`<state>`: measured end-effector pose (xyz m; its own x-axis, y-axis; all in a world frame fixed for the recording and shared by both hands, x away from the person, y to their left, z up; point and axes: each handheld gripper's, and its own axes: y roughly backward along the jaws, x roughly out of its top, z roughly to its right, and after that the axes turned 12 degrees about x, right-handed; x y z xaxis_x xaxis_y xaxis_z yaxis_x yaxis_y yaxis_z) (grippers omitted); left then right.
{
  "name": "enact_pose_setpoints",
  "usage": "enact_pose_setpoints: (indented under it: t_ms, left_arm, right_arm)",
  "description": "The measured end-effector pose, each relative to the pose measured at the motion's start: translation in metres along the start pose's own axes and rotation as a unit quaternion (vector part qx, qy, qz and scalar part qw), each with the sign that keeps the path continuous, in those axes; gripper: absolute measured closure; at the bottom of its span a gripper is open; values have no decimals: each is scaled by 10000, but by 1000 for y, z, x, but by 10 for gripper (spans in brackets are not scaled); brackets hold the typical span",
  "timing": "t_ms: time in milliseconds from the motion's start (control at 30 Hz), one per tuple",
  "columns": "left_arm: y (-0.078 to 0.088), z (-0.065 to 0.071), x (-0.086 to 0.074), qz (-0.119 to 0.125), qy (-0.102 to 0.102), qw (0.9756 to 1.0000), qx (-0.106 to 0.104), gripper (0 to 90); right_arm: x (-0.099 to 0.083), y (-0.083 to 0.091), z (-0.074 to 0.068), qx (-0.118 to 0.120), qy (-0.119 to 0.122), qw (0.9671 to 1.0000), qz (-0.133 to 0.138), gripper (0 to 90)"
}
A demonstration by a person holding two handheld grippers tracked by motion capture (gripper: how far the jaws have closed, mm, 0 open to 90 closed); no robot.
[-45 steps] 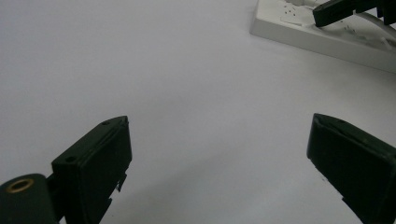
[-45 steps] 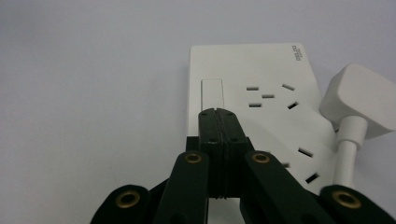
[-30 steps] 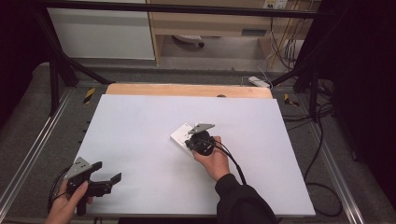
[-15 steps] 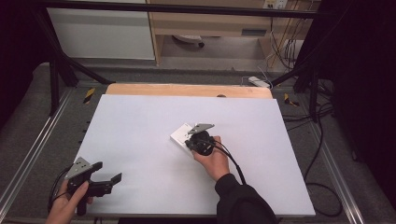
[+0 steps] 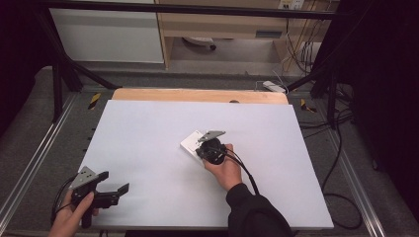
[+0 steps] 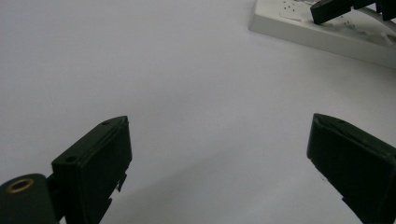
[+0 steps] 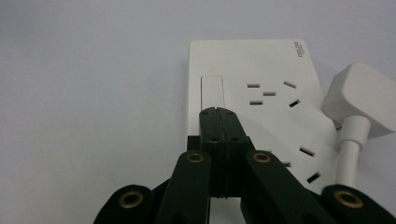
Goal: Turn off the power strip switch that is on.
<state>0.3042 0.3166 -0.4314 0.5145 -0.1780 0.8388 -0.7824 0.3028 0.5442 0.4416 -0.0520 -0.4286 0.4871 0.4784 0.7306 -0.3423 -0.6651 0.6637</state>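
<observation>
White power strip (image 7: 252, 93) under right gripper (image 7: 218, 112) tip | jaws closed, empty | left gripper (image 6: 217, 158) open

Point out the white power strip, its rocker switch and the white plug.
white power strip (image 7: 261, 65): right gripper view, on its bare top face near the far edge.
rocker switch (image 7: 212, 91): right gripper view, middle of the long switch.
white plug (image 7: 364, 100): right gripper view, on the plug's body.

The only print is a small dark brand mark at the far right corner of the white power strip (image 7: 254, 100), seen in the right gripper view; it runs sideways and is too small and blurred to read.
</observation>
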Motion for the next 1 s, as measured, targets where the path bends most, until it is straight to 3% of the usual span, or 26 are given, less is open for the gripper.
enact_pose_setpoints:
  t_ms: [367,1000]
  left_arm:
    - [0,0,0,-9,11,10000,-8,67]
    - [0,0,0,5,17,10000,32,70]
  right_arm:
    - [-1,4,1,79,-7,9999,146,900]
    - [5,28,5,145,-140,9970,745,900]
